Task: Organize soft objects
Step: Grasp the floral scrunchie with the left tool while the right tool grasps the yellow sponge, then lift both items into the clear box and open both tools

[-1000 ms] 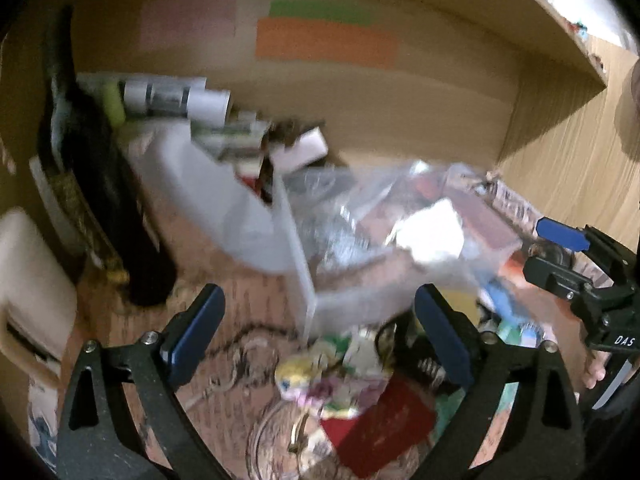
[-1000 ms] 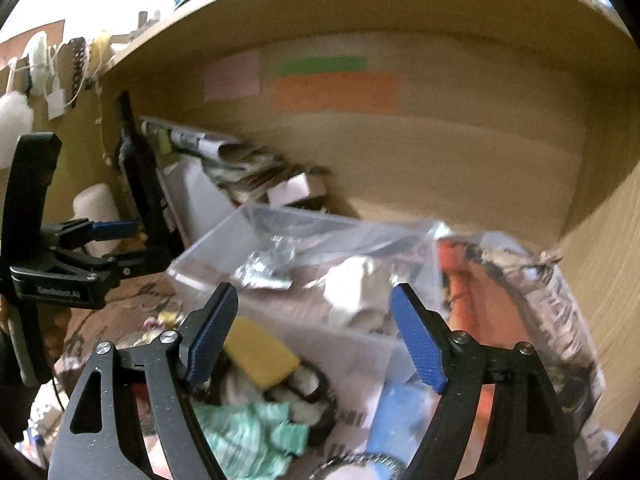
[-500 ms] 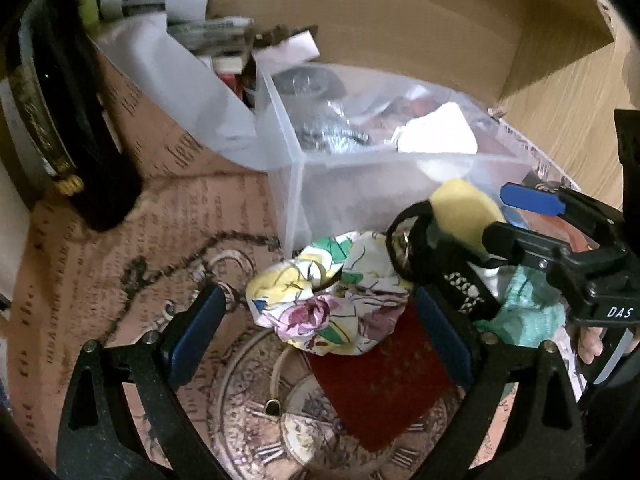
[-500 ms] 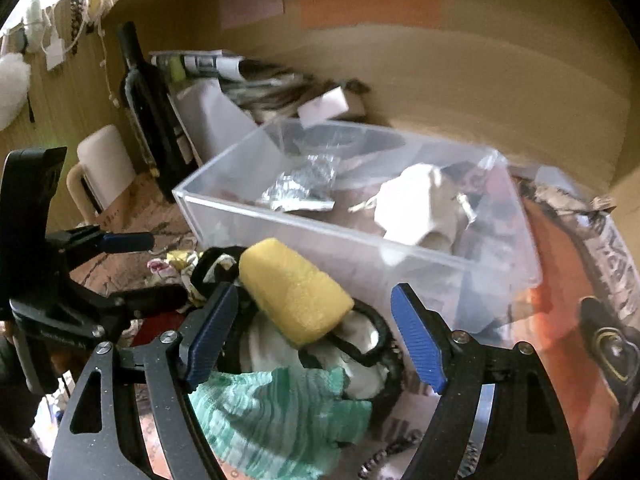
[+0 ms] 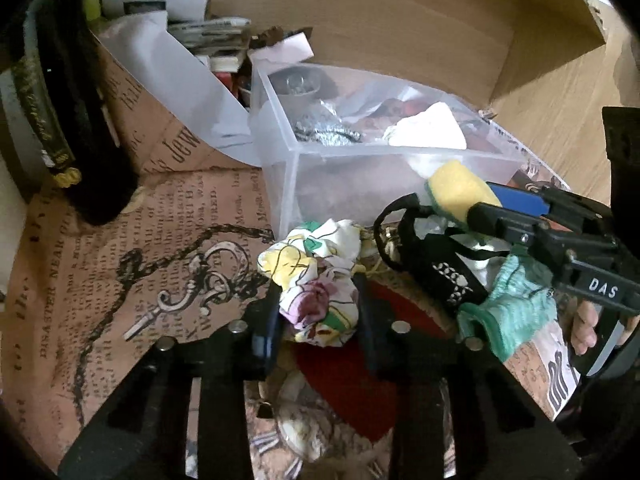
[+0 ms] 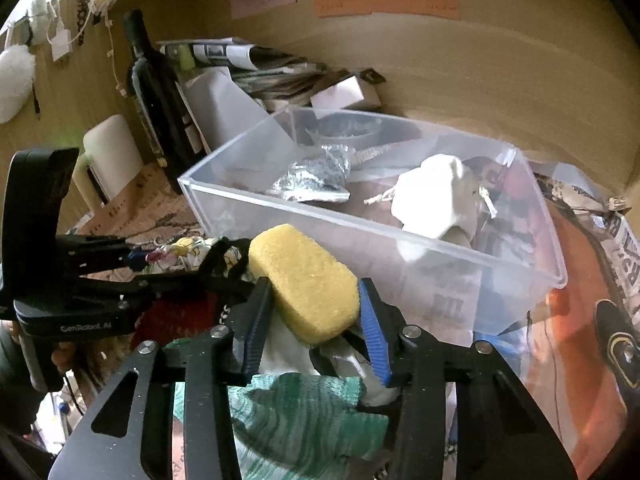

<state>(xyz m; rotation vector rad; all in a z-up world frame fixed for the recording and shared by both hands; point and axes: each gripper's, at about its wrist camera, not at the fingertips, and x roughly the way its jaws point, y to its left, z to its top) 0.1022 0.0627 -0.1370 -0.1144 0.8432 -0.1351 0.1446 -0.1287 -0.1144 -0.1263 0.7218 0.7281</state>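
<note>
My left gripper [image 5: 318,308] is shut on a crumpled floral cloth [image 5: 316,276] that lies on the printed mat in front of a clear plastic bin [image 5: 292,184]. My right gripper [image 6: 312,308] is shut on a yellow sponge [image 6: 304,280]; the sponge also shows in the left wrist view [image 5: 460,190] just before the bin's front wall [image 6: 400,248]. The bin holds a white soft item [image 6: 436,196] and a crumpled silver foil bag [image 6: 316,176]. A teal knitted cloth [image 6: 296,420] and a black strap [image 5: 436,264] lie under the right gripper.
A dark wine bottle [image 6: 156,92] stands left of the bin, with rolled papers [image 6: 224,52] and a white sheet [image 5: 180,84] behind it. A red cloth [image 5: 344,376] lies on the mat. A wooden back wall and shelf close the space above.
Both grippers have closed: the left onto the floral cloth, the right onto the yellow sponge. Both had been open and moved down and forward toward the pile.
</note>
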